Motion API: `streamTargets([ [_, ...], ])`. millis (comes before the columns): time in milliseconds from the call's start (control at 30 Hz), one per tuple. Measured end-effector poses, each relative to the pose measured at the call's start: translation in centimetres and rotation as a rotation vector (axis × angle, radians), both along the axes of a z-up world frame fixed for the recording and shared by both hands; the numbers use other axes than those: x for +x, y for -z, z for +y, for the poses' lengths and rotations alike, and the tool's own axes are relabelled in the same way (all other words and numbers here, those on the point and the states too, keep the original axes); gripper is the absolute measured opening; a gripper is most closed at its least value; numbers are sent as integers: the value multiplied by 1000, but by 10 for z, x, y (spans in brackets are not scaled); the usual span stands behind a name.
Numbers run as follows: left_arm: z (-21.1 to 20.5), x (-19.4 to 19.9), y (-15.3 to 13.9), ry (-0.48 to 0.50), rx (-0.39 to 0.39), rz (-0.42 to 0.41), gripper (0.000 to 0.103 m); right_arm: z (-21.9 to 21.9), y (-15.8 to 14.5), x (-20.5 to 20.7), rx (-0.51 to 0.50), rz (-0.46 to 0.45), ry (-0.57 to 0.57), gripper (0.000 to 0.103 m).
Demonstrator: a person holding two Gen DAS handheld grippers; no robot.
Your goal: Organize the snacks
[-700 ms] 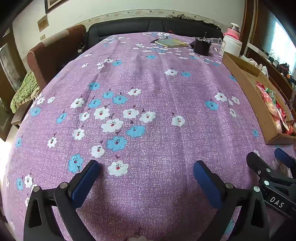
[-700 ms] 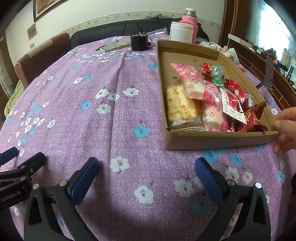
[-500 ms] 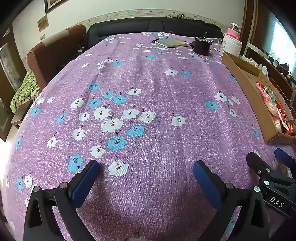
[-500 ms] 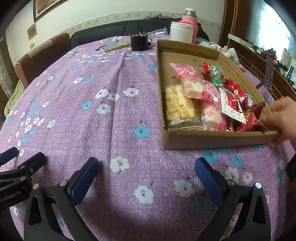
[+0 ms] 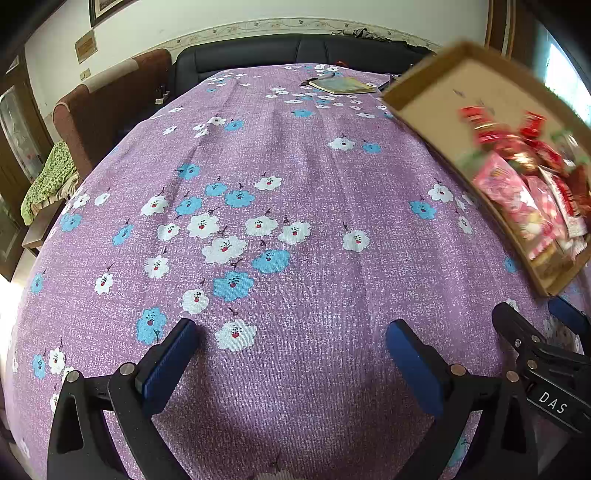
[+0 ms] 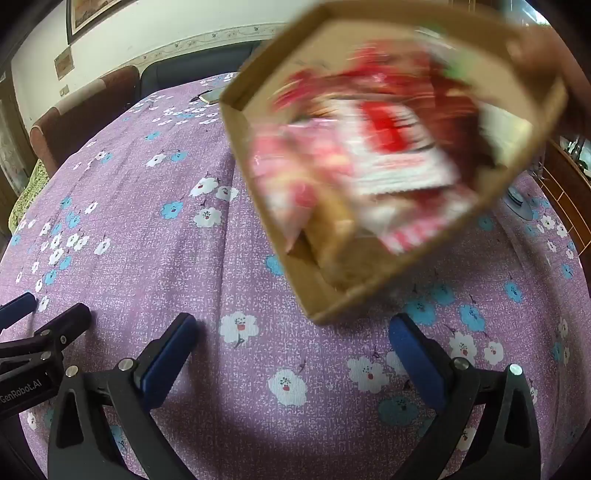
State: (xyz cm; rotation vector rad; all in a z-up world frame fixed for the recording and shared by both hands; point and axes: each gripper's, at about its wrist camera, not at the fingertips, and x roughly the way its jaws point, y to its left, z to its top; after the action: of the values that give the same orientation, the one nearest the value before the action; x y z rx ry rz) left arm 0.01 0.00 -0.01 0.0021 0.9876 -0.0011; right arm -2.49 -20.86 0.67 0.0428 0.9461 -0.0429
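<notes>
Left gripper (image 5: 288,354) low over the table, tipped down toward the cloth, blue pads (image 5: 168,360) spread wide, nothing between them. Right gripper (image 6: 291,347) just beside it, tipped down the same way, also wide apart and empty. Each gripper peeking into the edge of the other's view.

Under both, a purple tablecloth (image 5: 295,206) with white and blue flowers. At the far end, a flat book or pad (image 5: 341,85) with a dark thing lying next to it. Past the table, a dark sofa (image 5: 295,50) and a brown chair (image 5: 96,107) with a green cloth (image 5: 46,182) beside it. A framed picture (image 6: 98,13) up on the wall.

In front of the right gripper, a brown cardboard tray (image 6: 343,299) tipped up off the table, very blurry, open side facing the camera, low corner close to the cloth near the right gripper's pads. At its top right rim, a blurry hand (image 6: 541,50), seemingly holding the tray, grip too smeared to tell. Inside, snack packets (image 6: 373,147), red, pink and white, bunched toward the low end, with a yellow packet (image 6: 332,236) at the bottom. Names on the packets too blurred to read.

From the left gripper's view, same tray (image 5: 417,110) at the right side, long side running from the far end of the table toward the near edge, snacks (image 5: 524,184) heaped at the near end.
</notes>
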Motion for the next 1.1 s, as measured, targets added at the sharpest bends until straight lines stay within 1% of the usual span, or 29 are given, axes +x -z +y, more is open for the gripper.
streamTargets([
  [1100,0,-1,-1,0,0,-1,103,-1,0,1,0,0,0,103],
])
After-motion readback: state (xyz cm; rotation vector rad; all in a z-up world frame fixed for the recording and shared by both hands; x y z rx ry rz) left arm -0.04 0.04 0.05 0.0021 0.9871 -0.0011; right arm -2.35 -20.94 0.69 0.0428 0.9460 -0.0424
